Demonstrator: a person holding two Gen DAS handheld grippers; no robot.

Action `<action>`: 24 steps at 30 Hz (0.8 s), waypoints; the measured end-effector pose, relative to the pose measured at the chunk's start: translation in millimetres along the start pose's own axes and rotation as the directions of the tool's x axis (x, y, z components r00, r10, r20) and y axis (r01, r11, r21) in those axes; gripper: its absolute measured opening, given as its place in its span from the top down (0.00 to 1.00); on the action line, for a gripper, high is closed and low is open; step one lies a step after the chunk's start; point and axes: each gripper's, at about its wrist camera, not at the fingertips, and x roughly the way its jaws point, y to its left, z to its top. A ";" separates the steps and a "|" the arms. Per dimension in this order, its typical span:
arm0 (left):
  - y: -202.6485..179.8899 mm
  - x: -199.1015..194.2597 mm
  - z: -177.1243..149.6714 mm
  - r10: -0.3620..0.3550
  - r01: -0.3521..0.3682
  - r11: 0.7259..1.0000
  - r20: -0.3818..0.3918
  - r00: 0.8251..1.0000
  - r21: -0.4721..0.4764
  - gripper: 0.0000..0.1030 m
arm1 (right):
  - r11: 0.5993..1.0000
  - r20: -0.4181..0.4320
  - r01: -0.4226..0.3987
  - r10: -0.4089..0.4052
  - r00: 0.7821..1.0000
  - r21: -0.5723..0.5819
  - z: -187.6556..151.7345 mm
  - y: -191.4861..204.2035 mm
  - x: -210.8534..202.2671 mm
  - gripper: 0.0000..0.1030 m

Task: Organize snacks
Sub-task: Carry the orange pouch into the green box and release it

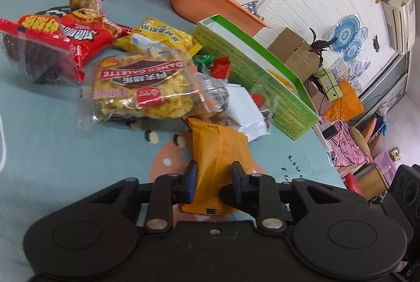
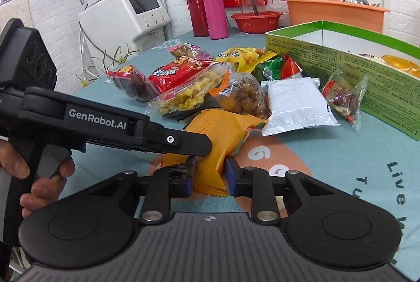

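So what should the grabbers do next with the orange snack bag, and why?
Probably lift the orange snack packet and carry it toward the open green box. Both the left gripper and the right gripper have fingers around it, it looks pinched, and the box already holds a snack, with room left.

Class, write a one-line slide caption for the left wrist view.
Left tongs straddle an orange snack packet beside a green box.

Both wrist cameras sit low and close over the table [image 1: 52, 124], facing the snack pile; each shows the orange packet [image 1: 223, 150] and green box [image 2: 367, 72].
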 end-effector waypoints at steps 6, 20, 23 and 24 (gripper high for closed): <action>-33.7 -8.1 9.1 -0.039 0.035 0.996 0.042 0.998 0.082 0.80 | 1.000 0.072 0.017 -0.016 0.997 -0.007 7.9 -9.1 -27.7 0.60; -83.7 36.0 83.6 -0.094 0.068 0.976 0.117 0.989 0.209 0.80 | 0.994 0.257 0.104 -0.108 0.960 0.031 61.3 -65.7 -30.5 0.61; -85.2 54.3 100.9 -0.097 0.072 0.976 0.113 0.989 0.208 0.80 | 0.992 0.272 0.118 -0.126 0.954 0.047 70.6 -81.0 -23.1 0.61; -85.9 60.4 106.3 -0.095 0.070 0.975 0.112 0.989 0.210 0.80 | 0.991 0.274 0.120 -0.131 0.953 0.056 73.6 -87.0 -19.5 0.61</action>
